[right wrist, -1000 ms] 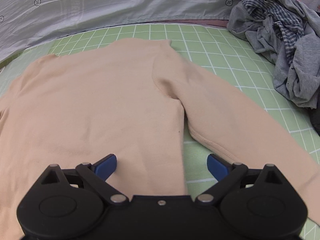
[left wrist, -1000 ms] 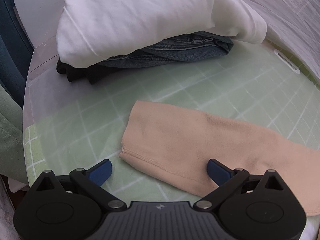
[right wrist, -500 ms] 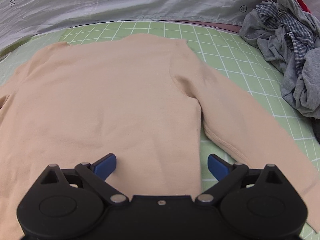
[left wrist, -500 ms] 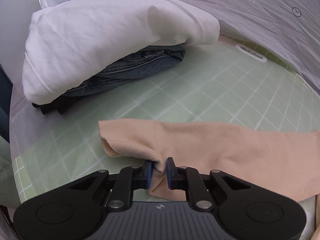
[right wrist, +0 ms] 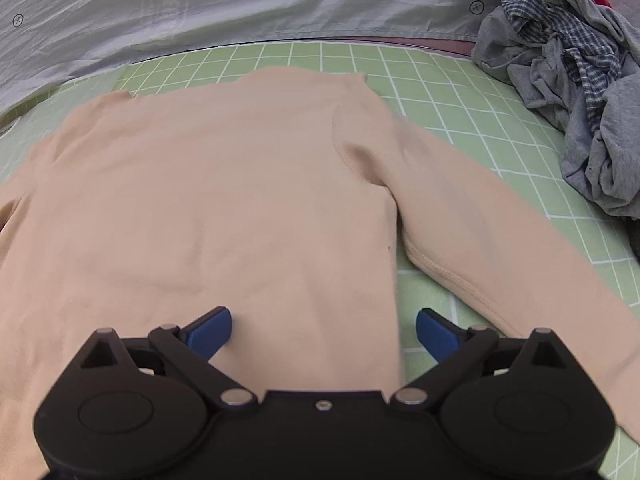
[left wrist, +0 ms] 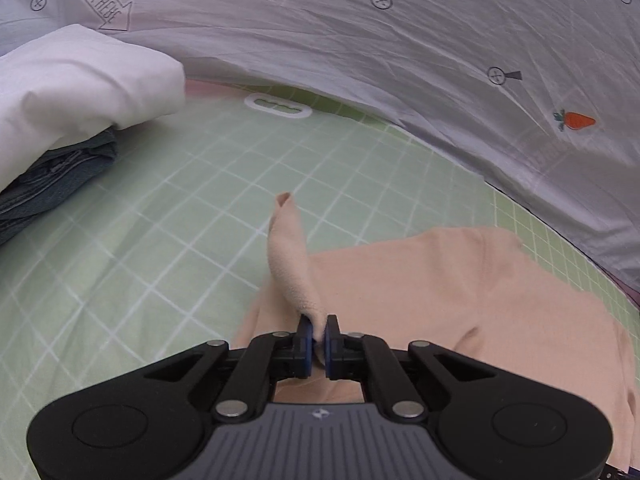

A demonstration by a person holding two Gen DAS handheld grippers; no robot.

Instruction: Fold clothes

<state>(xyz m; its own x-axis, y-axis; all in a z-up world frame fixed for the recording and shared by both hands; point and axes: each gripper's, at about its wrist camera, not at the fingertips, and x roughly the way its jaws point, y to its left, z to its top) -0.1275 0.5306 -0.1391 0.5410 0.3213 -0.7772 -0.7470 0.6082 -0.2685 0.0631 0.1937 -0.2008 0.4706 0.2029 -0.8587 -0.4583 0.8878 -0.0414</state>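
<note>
A peach long-sleeved top (right wrist: 208, 200) lies flat on the green grid mat (right wrist: 460, 92). In the left wrist view my left gripper (left wrist: 316, 336) is shut on the cuff end of its left sleeve (left wrist: 290, 256), which stands up from the pads in a narrow fold over the top's body (left wrist: 460, 300). My right gripper (right wrist: 323, 330) is open just above the top's lower right side, its blue fingertips (right wrist: 210, 330) straddling the side seam. The right sleeve (right wrist: 500, 240) stretches out flat to the right.
A folded stack, a white garment (left wrist: 72, 92) over jeans (left wrist: 52, 184), sits at the mat's left. A heap of grey and checked clothes (right wrist: 580, 92) lies at the right. A pale printed sheet (left wrist: 400, 40) borders the far edge of the mat (left wrist: 160, 240).
My left gripper closed on the sleeve's cuff, lifted it and carried it across toward the top's body while turning. The right gripper stayed open in place.
</note>
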